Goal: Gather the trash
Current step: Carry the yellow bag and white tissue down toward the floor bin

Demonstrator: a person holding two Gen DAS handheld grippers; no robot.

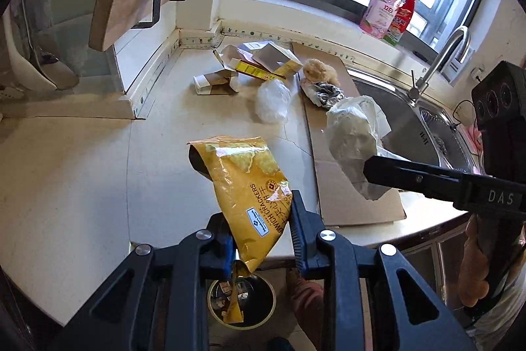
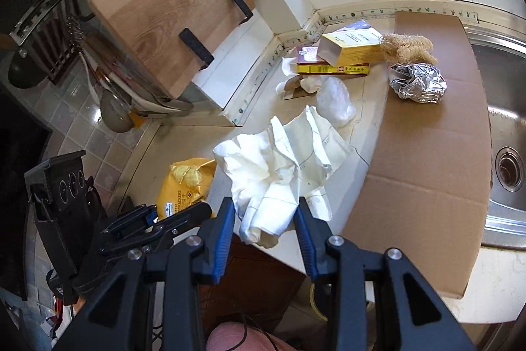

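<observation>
My left gripper (image 1: 263,226) is shut on a yellow cracker bag (image 1: 246,186), held over the counter's front edge above a round trash bin (image 1: 266,301) on the floor. My right gripper (image 2: 266,219) is shut on crumpled white paper (image 2: 282,173); it shows in the left wrist view (image 1: 353,140) held above the cardboard. The cracker bag also shows in the right wrist view (image 2: 185,183). More trash lies on the counter: yellow boxes (image 2: 348,53), a clear plastic bag (image 2: 335,101), a foil ball (image 2: 417,83) and a tan fibrous clump (image 2: 407,48).
A flat cardboard sheet (image 2: 424,173) lies beside the steel sink (image 2: 506,120) with its faucet (image 1: 440,58). A wooden cutting board (image 2: 167,9) leans at the back left. Spray bottles (image 1: 391,12) stand on the windowsill.
</observation>
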